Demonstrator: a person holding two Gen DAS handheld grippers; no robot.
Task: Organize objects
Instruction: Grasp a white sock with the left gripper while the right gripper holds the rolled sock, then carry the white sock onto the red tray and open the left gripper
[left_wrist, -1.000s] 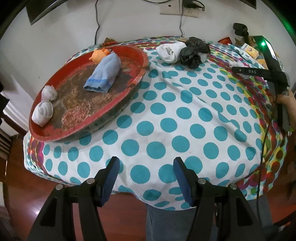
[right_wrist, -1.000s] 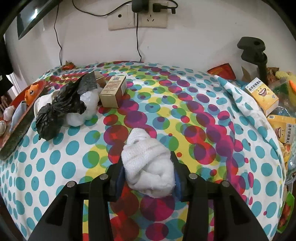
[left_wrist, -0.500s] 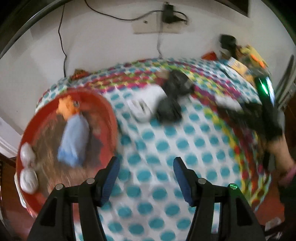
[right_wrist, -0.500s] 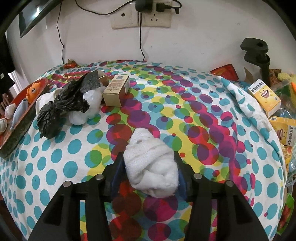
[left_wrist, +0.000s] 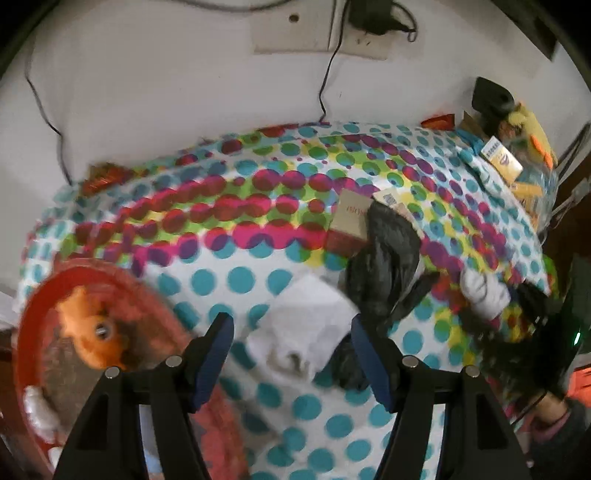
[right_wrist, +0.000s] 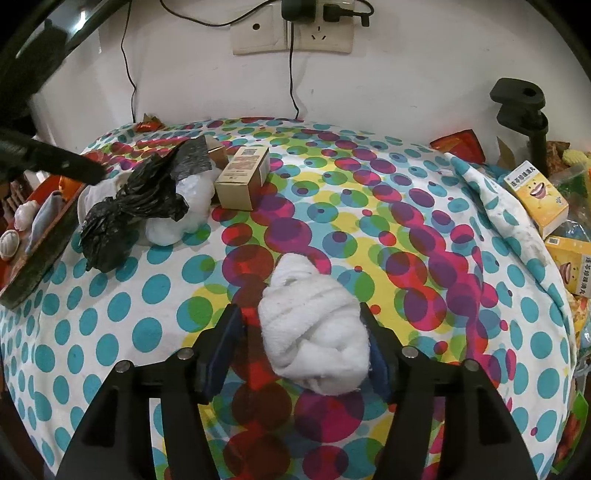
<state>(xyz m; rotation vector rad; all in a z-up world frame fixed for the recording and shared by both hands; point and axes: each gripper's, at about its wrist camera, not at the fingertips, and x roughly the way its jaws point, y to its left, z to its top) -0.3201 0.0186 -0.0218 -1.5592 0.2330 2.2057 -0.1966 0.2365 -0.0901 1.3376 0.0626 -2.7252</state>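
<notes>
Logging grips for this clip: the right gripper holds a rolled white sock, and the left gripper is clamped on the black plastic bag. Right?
Half right. The left wrist view shows the left gripper open, clamped on nothing; the black plastic bag lies on the cloth beyond it. The right gripper does hold the rolled white sock.

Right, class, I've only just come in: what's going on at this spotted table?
A person is tidying with a handheld gripper in each hand. The right gripper has a rolled white sock between its fingers, low over the polka-dot tablecloth; a gap shows on the left side, so the grip looks loose. The left gripper is open, hovering over a white cloth beside the black plastic bag. The red tray already holds an orange toy.
</notes>
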